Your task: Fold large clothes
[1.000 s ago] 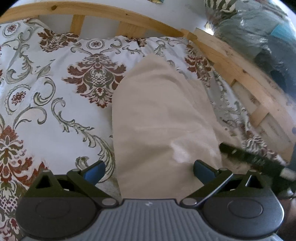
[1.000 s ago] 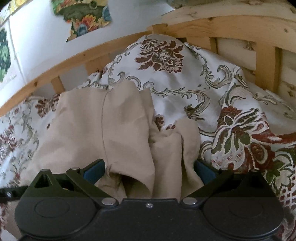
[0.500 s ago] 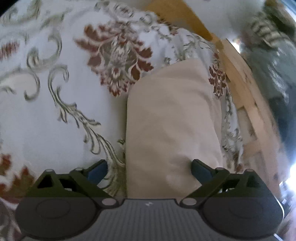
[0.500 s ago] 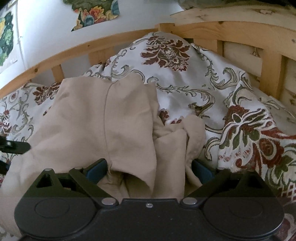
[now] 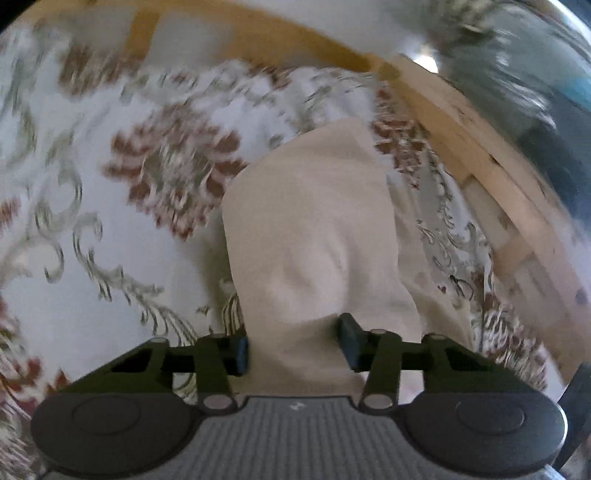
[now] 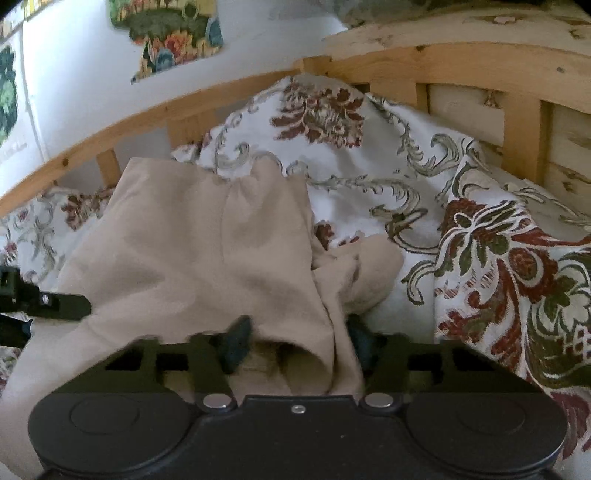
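A large beige garment [image 5: 314, 229] lies on a floral bedspread [image 5: 110, 206]. My left gripper [image 5: 295, 349] has its jaws partly closed around the near end of the cloth, which runs between the fingers. In the right wrist view the same beige garment [image 6: 207, 251] is bunched in folds. My right gripper [image 6: 299, 343] has its jaws partly closed on a bunched fold at the near edge. Part of the left gripper [image 6: 37, 302] shows at the left edge of that view.
A wooden bed frame [image 6: 461, 66] runs along the back and right side. The bedspread is heaped up at the right [image 6: 517, 266]. A white wall with floral pictures [image 6: 166, 33] lies behind. A pile of clothes [image 5: 517, 74] sits beyond the frame.
Both grippers have narrowed from wide open onto the beige cloth. The left gripper swung over the bed and its view is blurred by motion.
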Motion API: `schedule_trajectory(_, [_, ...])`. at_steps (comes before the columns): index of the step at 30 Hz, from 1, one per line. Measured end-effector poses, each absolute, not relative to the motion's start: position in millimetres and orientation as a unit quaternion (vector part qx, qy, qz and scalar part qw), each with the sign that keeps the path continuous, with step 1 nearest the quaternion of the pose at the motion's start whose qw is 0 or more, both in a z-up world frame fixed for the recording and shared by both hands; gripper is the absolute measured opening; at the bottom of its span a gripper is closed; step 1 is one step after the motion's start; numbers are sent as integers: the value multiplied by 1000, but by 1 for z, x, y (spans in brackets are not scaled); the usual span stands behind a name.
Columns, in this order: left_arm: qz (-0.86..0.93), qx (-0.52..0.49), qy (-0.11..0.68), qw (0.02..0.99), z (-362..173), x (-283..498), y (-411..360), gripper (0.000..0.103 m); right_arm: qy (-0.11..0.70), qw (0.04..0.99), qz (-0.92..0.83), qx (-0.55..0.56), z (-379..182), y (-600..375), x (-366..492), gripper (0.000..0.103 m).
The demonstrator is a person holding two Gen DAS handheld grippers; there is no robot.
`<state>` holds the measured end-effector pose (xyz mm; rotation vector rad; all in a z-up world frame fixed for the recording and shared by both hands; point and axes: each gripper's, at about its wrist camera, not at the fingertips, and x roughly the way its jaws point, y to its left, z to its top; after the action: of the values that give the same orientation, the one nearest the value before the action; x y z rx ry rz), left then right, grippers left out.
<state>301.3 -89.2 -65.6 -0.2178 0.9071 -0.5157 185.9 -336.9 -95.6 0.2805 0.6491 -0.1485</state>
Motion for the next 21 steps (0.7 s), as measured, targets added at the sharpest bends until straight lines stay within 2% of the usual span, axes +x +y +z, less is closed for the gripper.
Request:
schedule_trajectory(2, [-244, -72, 412, 875, -52, 291, -96, 43, 308, 939, -70, 138, -92, -335, 182, 33])
schedule_trajectory(5, [-243, -30, 379, 892, -36, 277, -101, 38, 280, 950, -54, 131, -83, -326, 177, 25])
schedule_trajectory(11, [-237, 23, 332, 913, -13, 268, -91, 35, 217, 974, -4, 57, -67, -288, 175, 21])
schedule_trajectory(17, [-186, 22, 305, 934, 6, 296, -51, 35, 159, 986, 34, 35, -57, -247, 215, 21])
schedule_trajectory(21, [-158, 6, 330, 931, -9, 328, -22, 38, 152, 986, 62, 28, -58, -223, 246, 22])
